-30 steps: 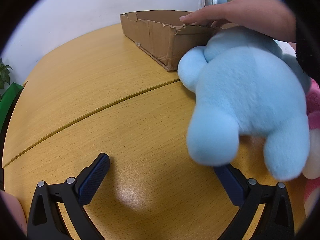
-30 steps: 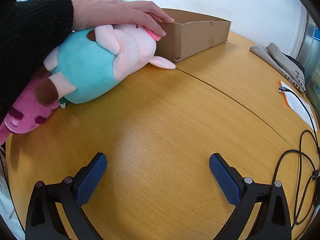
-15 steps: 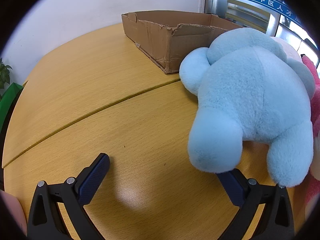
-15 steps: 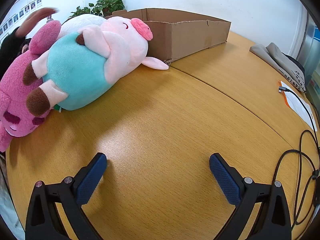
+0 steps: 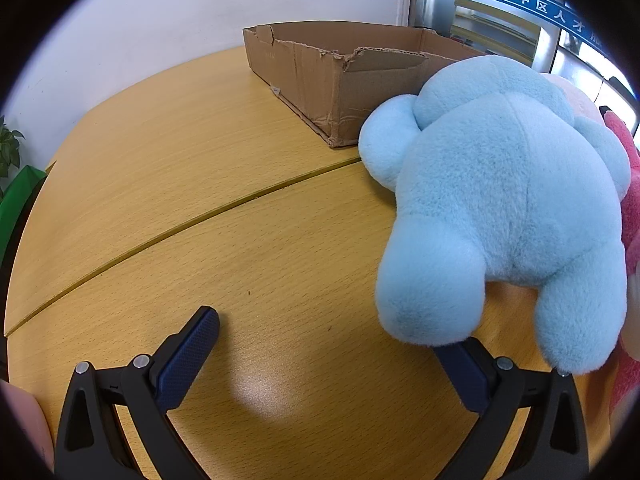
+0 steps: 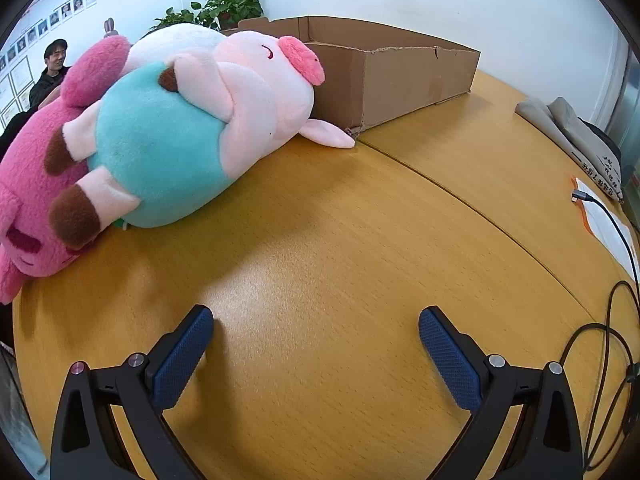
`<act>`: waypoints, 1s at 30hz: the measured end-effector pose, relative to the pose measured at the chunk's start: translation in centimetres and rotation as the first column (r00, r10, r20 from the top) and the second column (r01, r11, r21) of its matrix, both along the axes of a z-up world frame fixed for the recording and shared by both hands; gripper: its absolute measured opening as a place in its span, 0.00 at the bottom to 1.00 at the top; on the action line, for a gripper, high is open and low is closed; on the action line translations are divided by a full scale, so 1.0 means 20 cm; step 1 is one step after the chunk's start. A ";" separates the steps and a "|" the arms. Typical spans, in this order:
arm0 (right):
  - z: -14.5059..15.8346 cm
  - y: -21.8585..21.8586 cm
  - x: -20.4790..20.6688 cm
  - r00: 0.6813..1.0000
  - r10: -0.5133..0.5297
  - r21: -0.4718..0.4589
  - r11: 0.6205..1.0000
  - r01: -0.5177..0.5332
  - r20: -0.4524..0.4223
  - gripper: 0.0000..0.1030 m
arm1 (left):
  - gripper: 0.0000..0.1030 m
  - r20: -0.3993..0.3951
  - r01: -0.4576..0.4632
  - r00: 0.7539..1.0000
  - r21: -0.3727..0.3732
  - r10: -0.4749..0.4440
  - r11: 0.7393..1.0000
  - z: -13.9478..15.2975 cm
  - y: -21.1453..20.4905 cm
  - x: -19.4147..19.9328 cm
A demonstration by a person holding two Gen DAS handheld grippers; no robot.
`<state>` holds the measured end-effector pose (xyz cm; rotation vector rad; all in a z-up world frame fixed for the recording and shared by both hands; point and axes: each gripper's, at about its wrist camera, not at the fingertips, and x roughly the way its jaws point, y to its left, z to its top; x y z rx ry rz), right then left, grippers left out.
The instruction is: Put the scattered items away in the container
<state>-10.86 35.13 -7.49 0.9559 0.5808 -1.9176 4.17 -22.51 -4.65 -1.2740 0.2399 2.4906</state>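
A shallow cardboard box [image 5: 340, 76] stands at the far side of the wooden table [image 5: 200, 184]; it also shows in the right wrist view [image 6: 400, 76]. A light blue plush [image 5: 500, 204] lies on the table in front of the box, its leg over my left gripper's right fingertip. My left gripper [image 5: 328, 344] is open and empty. A pink pig plush in a teal shirt [image 6: 192, 128] lies against the box, with a dark pink plush [image 6: 32, 184] and a white plush [image 6: 180, 44] behind it. My right gripper [image 6: 316, 340] is open and empty, well in front of them.
A black cable [image 6: 608, 312], papers [image 6: 608, 224] and a folded grey cloth [image 6: 576, 140] lie at the table's right side. A potted plant [image 6: 224, 4] stands behind the box. A person [image 6: 52, 68] sits at the far left.
The person's hand and arm that rested on the plush toys have withdrawn. The plush toys settled against the box. Both grippers have stayed in place.
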 end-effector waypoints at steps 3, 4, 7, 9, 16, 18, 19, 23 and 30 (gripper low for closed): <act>0.00 0.01 0.02 0.999 -0.052 0.000 0.999 0.052 0.000 1.00 | 1.00 0.000 0.000 1.000 0.000 0.000 1.000 0.00 0.00 0.00; 0.00 0.00 0.04 0.996 -0.090 -0.002 0.996 0.091 0.004 1.00 | 1.00 0.000 -0.001 1.000 0.001 0.001 1.000 0.00 0.00 0.00; 0.01 -0.01 0.11 0.974 -0.227 -0.002 0.974 0.227 0.002 1.00 | 1.00 0.000 -0.007 1.000 0.000 0.007 1.000 -0.02 -0.02 -0.03; 0.01 -0.01 0.13 0.967 -0.255 -0.001 0.967 0.255 0.000 1.00 | 1.00 0.000 -0.007 1.000 0.000 0.007 1.000 -0.02 -0.03 -0.04; 0.01 -0.09 0.17 0.963 -0.271 -0.003 0.963 0.271 0.003 1.00 | 1.00 -0.007 -0.077 0.997 -0.007 0.077 0.997 -0.07 -0.05 -0.05; 0.01 -0.10 0.18 0.956 -0.292 -0.004 0.956 0.292 0.002 1.00 | 0.99 -0.046 -0.165 0.986 -0.047 0.163 0.985 -0.05 -0.06 -0.01; 0.01 -0.10 0.20 0.947 -0.322 -0.004 0.947 0.322 0.001 1.00 | 0.99 -0.092 -0.232 0.970 -0.072 0.226 0.970 -0.03 -0.07 0.04; 0.07 -0.05 0.32 0.903 -0.427 -0.041 0.904 0.426 -0.036 1.00 | 0.99 -0.258 -0.352 0.905 -0.006 0.339 0.936 0.15 -0.04 0.32; 0.44 -0.06 0.51 0.855 -0.519 -0.323 0.808 0.492 0.004 1.00 | 0.99 -0.412 -0.471 0.791 0.064 0.453 0.880 0.49 0.24 0.68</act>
